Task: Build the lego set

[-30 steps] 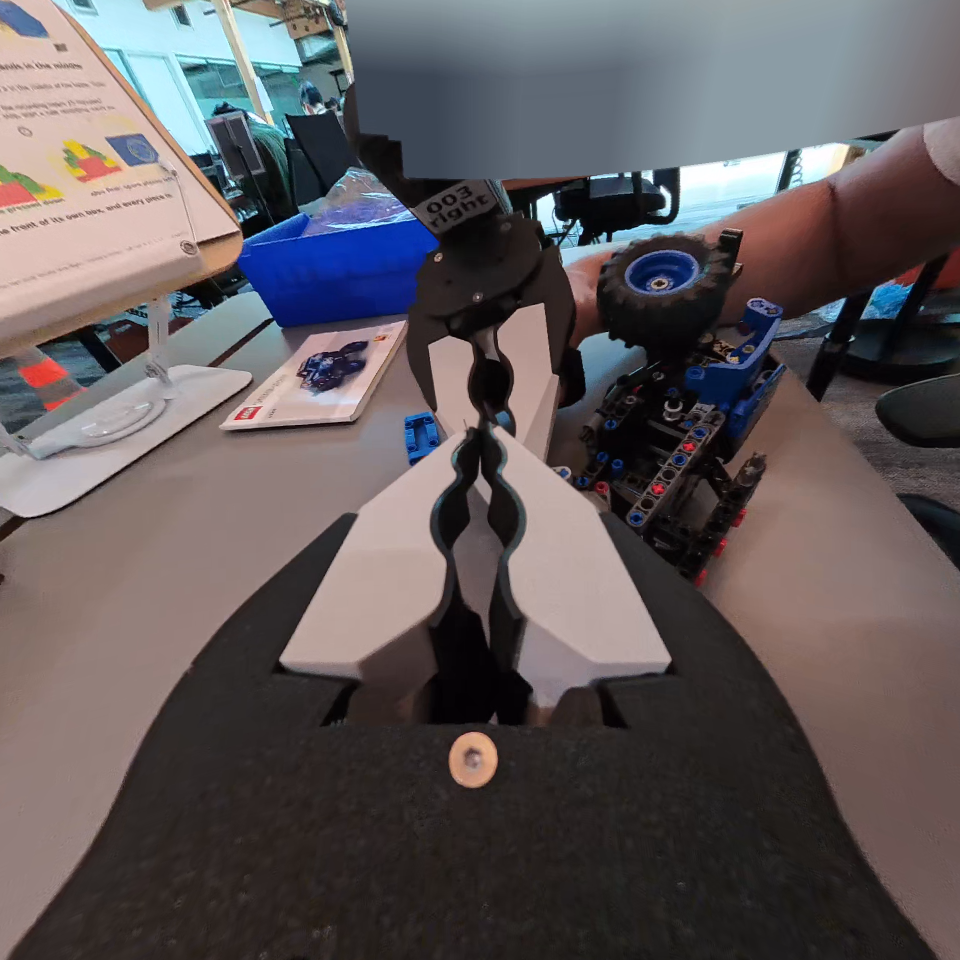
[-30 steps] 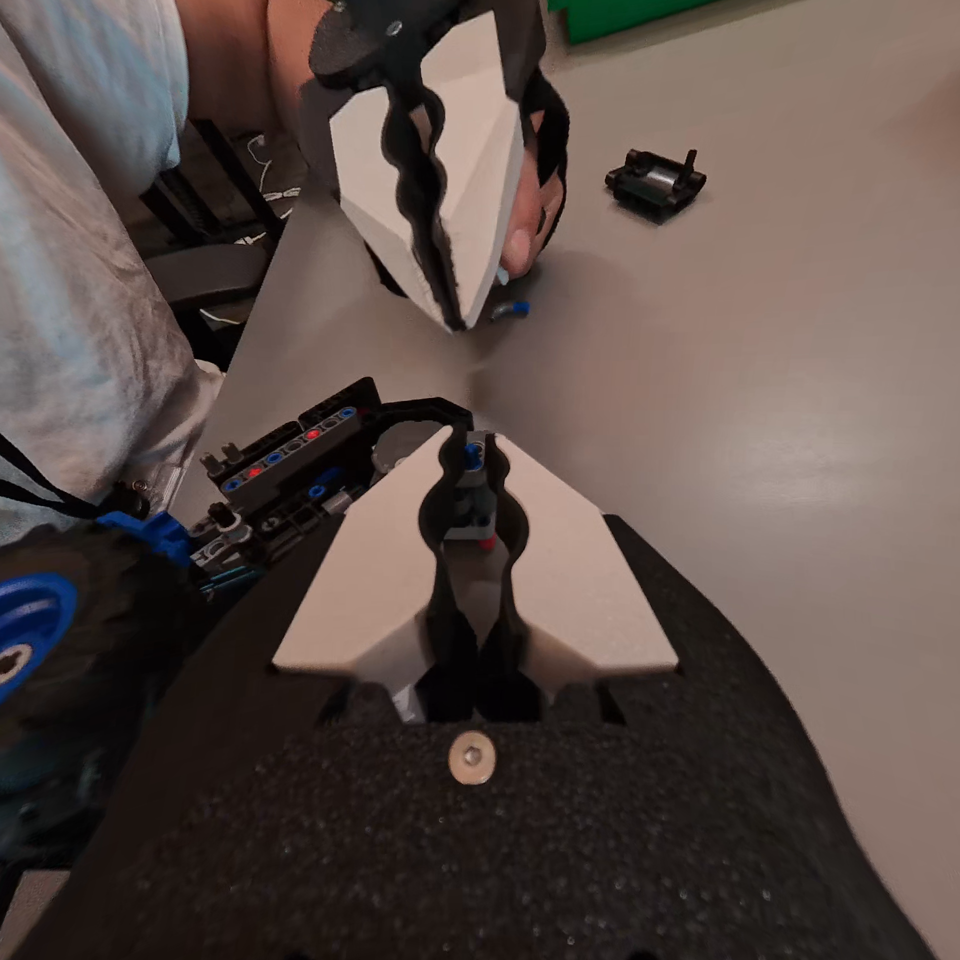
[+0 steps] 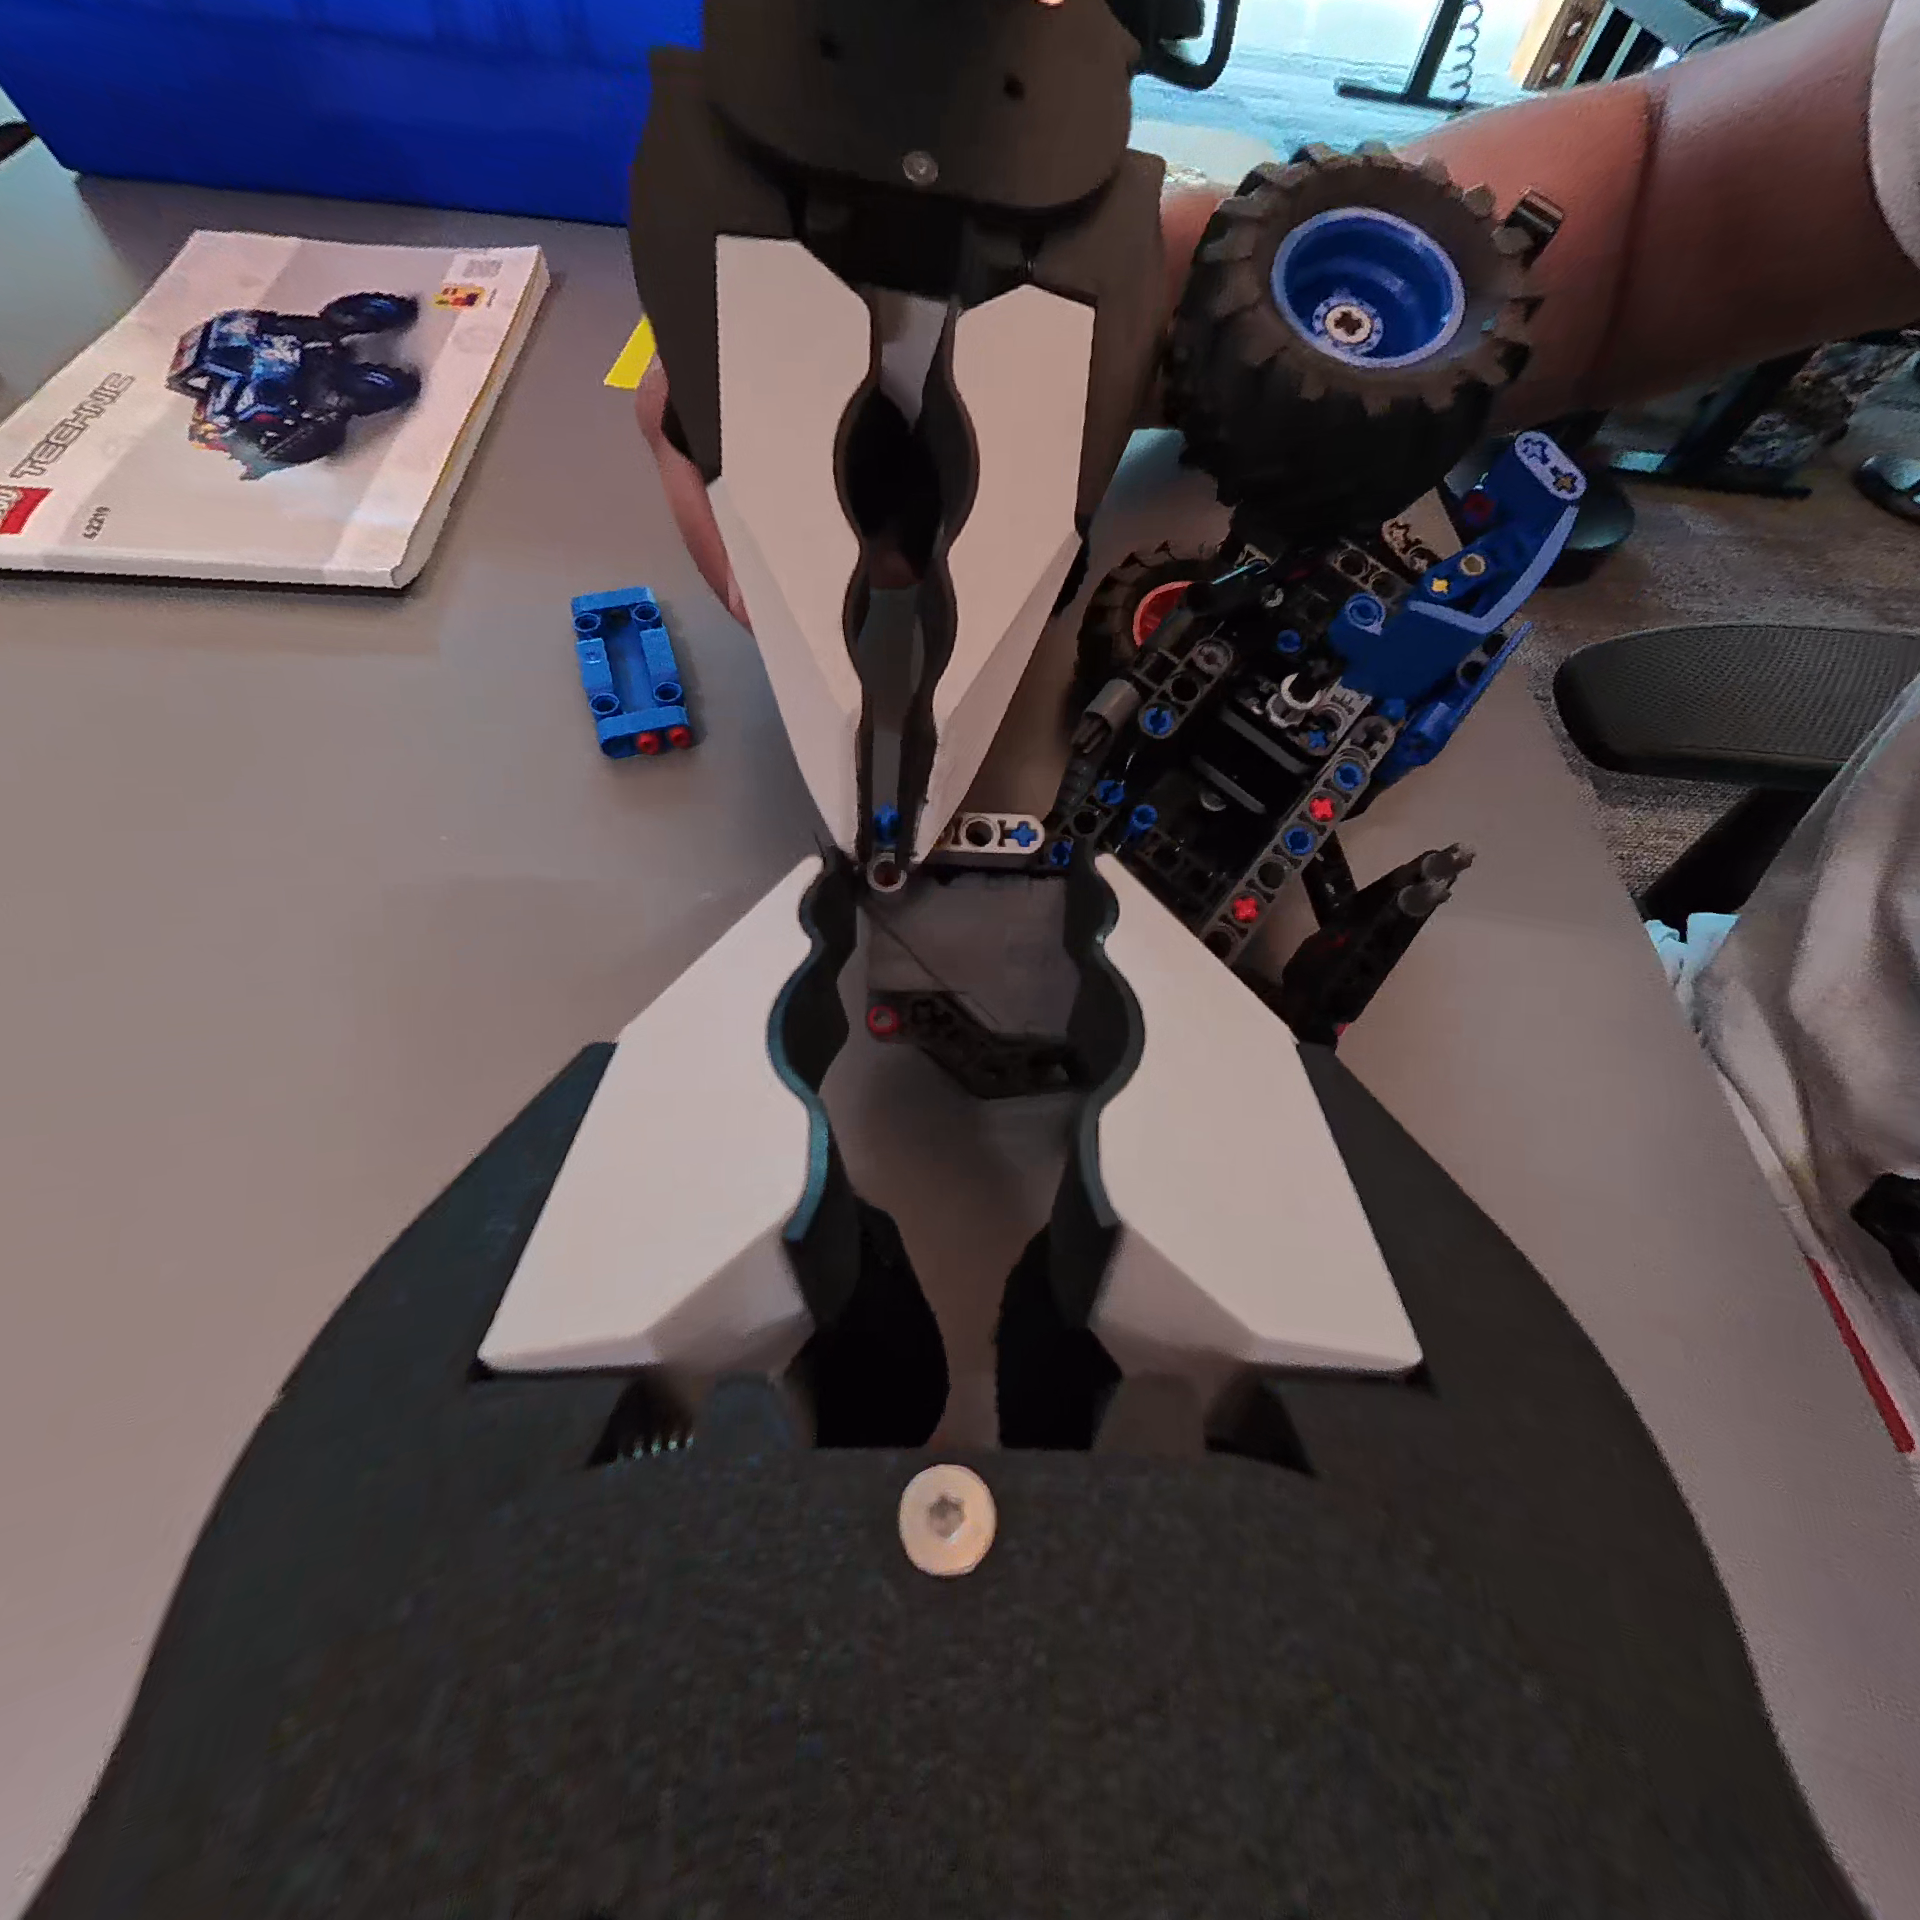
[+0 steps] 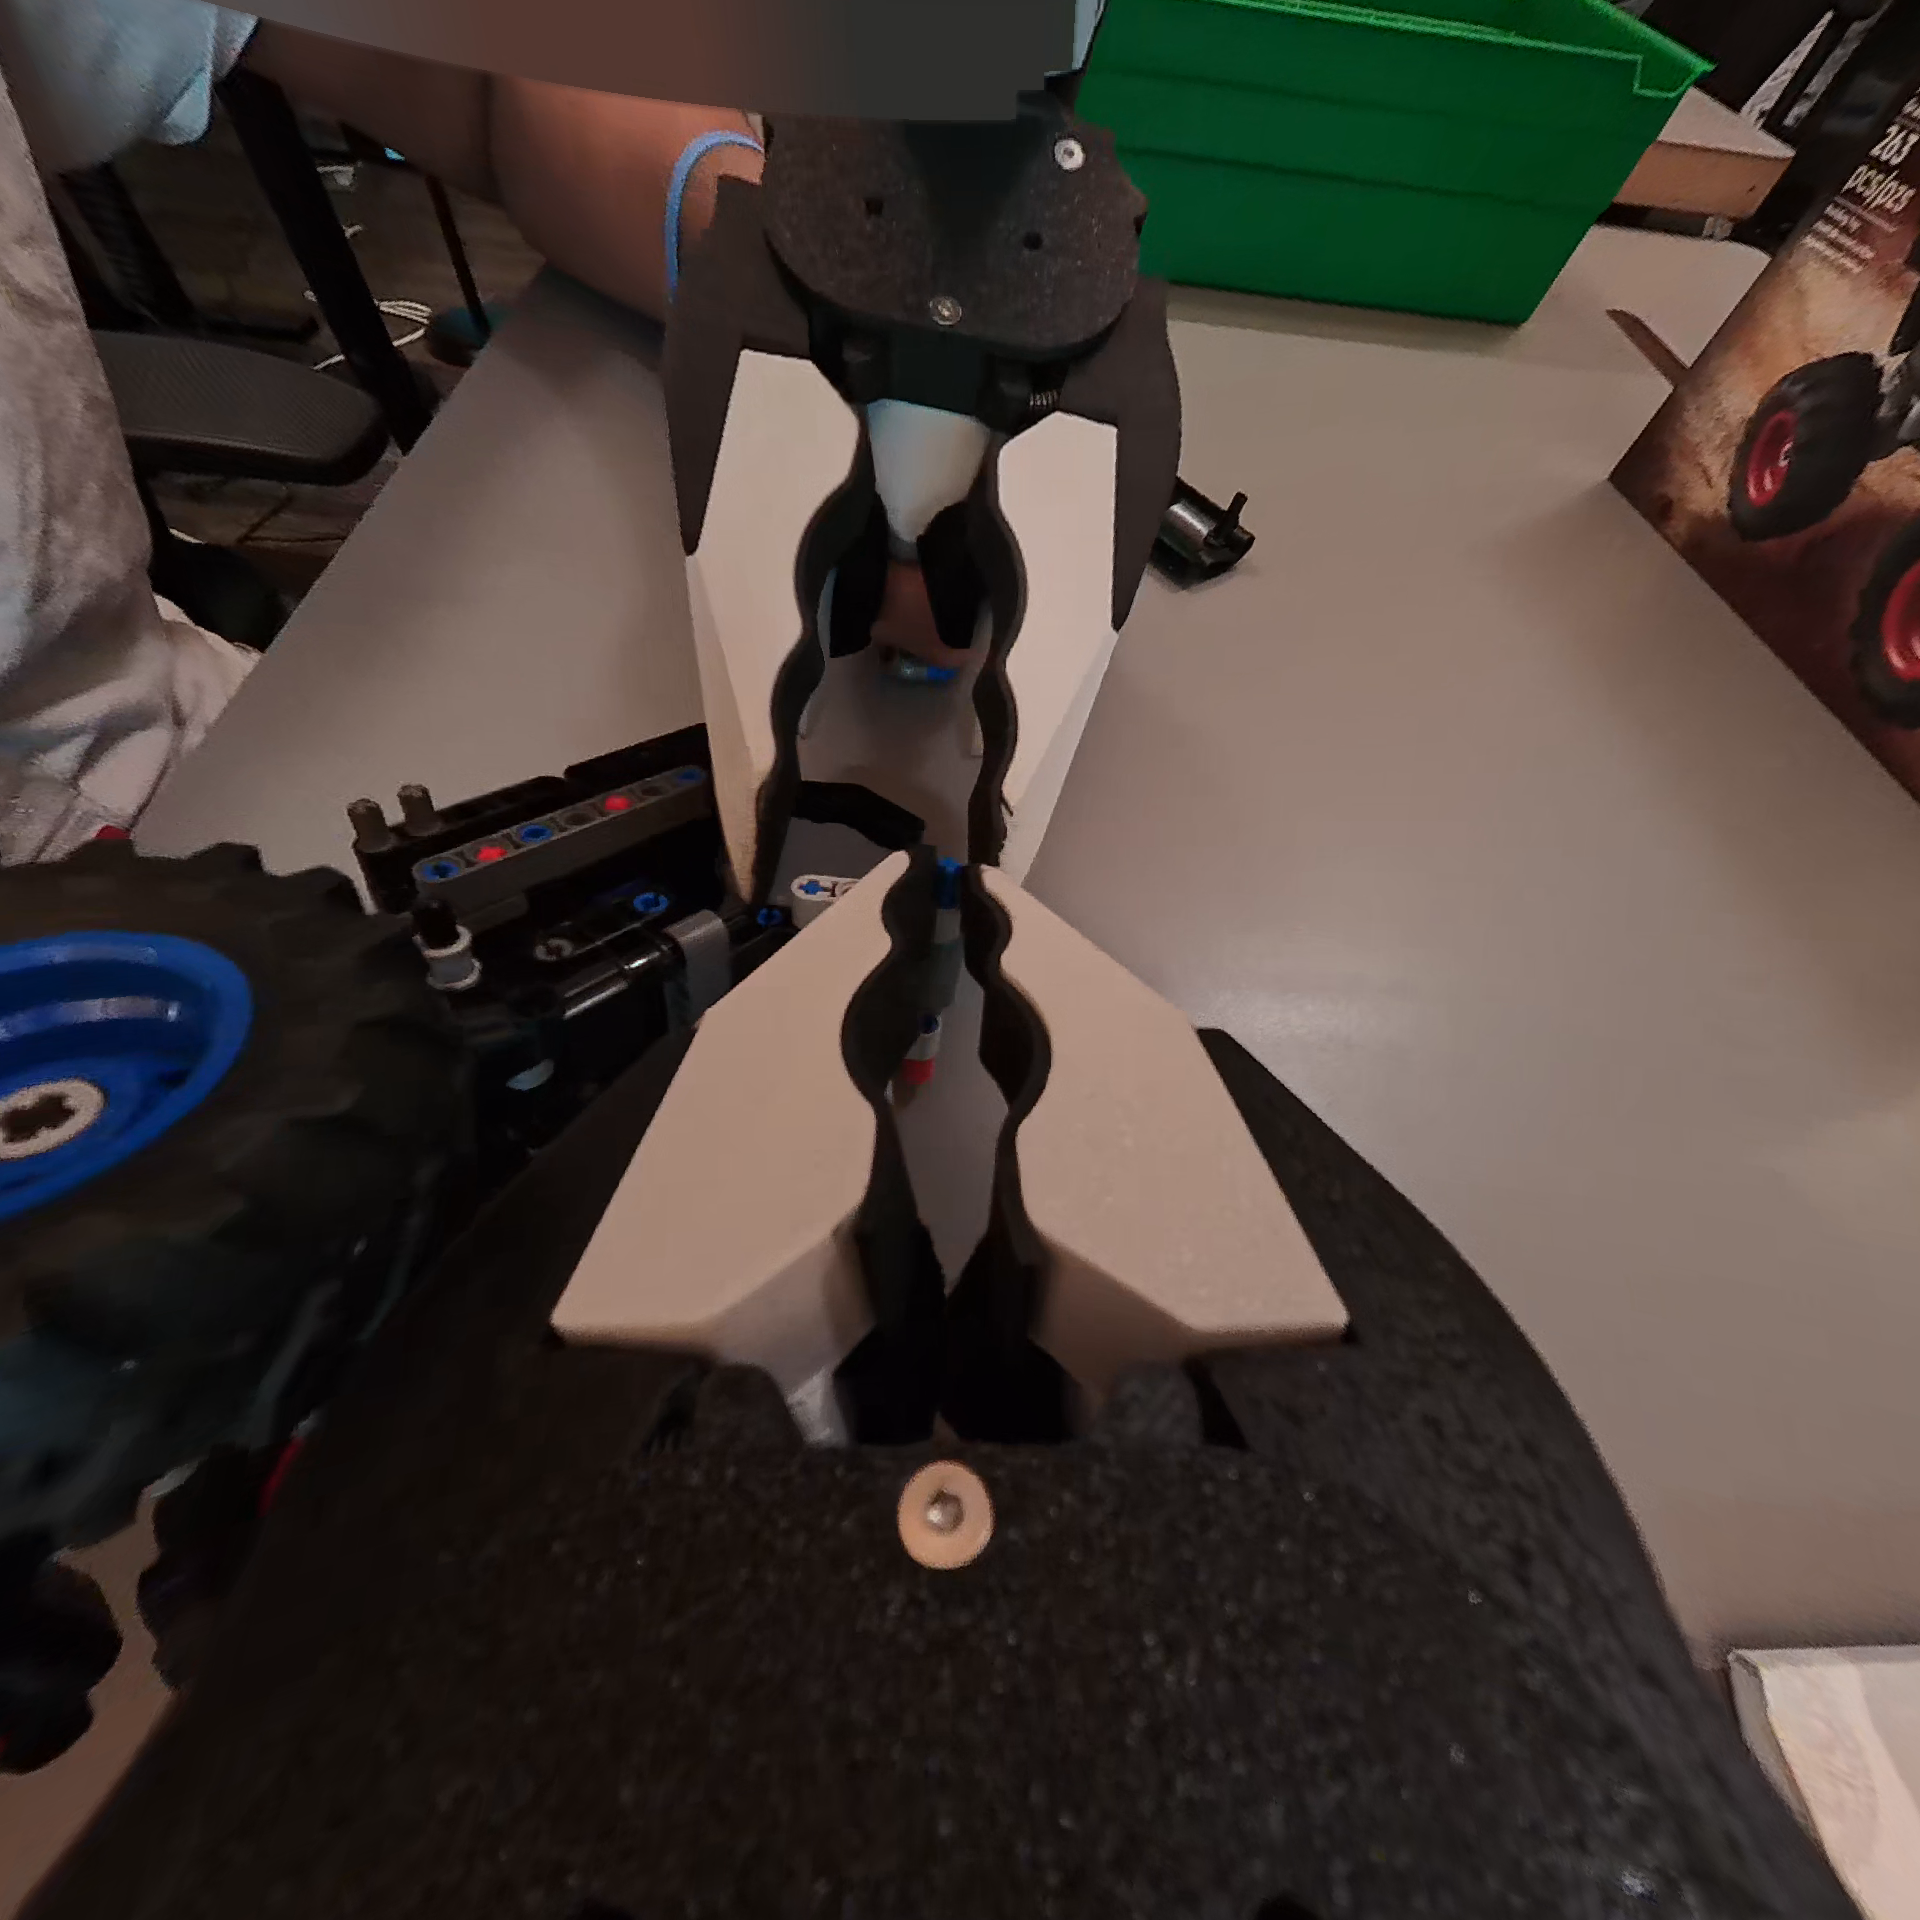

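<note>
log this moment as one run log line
left tongs: open, tips around grey block | right tongs: shut on small grey connector | both tip to tip beside truck chassis | table

two grippers (image 3: 951,883) (image 4: 940,883), one booklet (image 3: 260,405), one green bin (image 4: 1371,156)

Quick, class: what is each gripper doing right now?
Left gripper: open, holding nothing.
Right gripper: shut on a small grey connector piece with blue pin.

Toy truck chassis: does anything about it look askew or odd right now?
Yes. The truck chassis is tipped on its side on the table, with one blue-hubbed wheel pointing upward. A loose blue frame piece lies apart from it.
</note>
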A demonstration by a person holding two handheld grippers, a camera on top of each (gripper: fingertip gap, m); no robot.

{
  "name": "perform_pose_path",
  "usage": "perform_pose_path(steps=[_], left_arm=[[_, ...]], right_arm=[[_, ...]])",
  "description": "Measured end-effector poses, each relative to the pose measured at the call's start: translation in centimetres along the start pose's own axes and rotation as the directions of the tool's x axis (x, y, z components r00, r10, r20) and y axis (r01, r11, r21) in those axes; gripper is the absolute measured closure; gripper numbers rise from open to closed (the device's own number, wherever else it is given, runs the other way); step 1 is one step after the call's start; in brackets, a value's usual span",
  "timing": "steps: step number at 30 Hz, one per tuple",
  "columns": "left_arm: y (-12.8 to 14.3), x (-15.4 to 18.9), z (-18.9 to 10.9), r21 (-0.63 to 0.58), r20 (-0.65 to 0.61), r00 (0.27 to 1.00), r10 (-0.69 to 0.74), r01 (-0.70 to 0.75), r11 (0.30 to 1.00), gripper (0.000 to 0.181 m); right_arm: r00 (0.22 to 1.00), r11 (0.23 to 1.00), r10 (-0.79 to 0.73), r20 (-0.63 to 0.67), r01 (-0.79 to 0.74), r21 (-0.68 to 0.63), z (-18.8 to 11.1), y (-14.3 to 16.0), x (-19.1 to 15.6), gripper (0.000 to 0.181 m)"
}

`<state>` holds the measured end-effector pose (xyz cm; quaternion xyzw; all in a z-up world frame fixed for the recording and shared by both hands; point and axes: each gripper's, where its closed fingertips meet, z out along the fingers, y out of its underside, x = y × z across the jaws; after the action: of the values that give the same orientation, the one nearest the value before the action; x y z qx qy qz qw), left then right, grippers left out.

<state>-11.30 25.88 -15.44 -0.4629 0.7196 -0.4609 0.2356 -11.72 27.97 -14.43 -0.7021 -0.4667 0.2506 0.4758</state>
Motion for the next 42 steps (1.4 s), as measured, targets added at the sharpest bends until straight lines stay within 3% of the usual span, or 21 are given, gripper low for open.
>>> perform_pose_path(steps=[16, 18, 19, 21, 23, 27, 30, 32, 36, 38, 42], left_arm=[[0.0, -0.1, -0.2, 0.008, 0.015, 1.000, -0.008, 0.008, 1.000, 0.148], [0.3, -0.1, 0.0, -0.012, 0.008, 1.000, -0.016, 0.016, 1.000, 0.149], [0.3, 0.0, 0.0, -0.010, 0.007, 1.000, -0.015, 0.015, 1.000, 0.150], [0.3, -0.1, -0.1, -0.009, 0.006, 1.000, -0.015, 0.016, 1.000, 0.151], [0.3, -0.1, -0.1, -0.009, 0.007, 1.000, -0.014, 0.014, 1.000, 0.151], [0.3, -0.1, -0.1, -0.009, 0.005, 1.000, -0.017, 0.017, 1.000, 0.151], [0.3, -0.1, -0.2, -0.006, 0.002, 1.000, -0.027, 0.027, 1.000, 0.151], [0.0, -0.3, -0.5, 0.013, 0.005, 1.000, -0.024, 0.024, 1.000, 0.151], [-2.8, -2.0, -1.9, 0.201, 0.163, 0.986, 0.032, -0.065, 0.977, 0.159], [-3.1, -2.3, -1.9, 0.215, 0.199, 0.979, 0.032, -0.076, 0.974, 0.160], [-3.7, -2.2, -2.2, 0.271, 0.149, 0.989, -0.015, -0.026, 0.962, 0.161]], right_arm=[[0.999, 0.998, -0.036, -0.005, 0.036, 0.049, -0.1, -0.6, -0.1, 0.177], [0.999, 0.959, 0.016, 0.035, -0.025, 0.283, -2.0, -4.5, -0.2, 0.177], [0.999, 0.950, 0.033, 0.013, -0.035, 0.310, -3.0, -5.4, 0.5, 0.178], [0.988, 0.988, -0.052, -0.147, 0.072, 0.134, -3.7, -3.3, 2.5, 0.177], [0.996, 0.971, 0.022, -0.088, 0.000, 0.240, -4.8, -4.7, 1.8, 0.177], [0.997, 0.976, 0.039, -0.066, -0.024, 0.217, -4.3, -4.5, 1.6, 0.177], [0.983, 0.960, 0.181, 0.001, -0.177, 0.216, -3.7, -3.7, 2.0, 0.177], [0.940, 0.907, 0.325, 0.098, -0.340, 0.247, -3.5, -3.9, 2.1, 0.177], [0.801, 0.754, 0.557, 0.220, -0.599, 0.270, -2.6, -4.0, 2.8, 0.177], [0.788, 0.733, 0.560, 0.256, -0.615, 0.290, -2.3, -4.6, 2.5, 0.177], [0.877, 0.835, 0.446, 0.178, -0.479, 0.271, -0.7, -4.5, 1.3, 0.177]])
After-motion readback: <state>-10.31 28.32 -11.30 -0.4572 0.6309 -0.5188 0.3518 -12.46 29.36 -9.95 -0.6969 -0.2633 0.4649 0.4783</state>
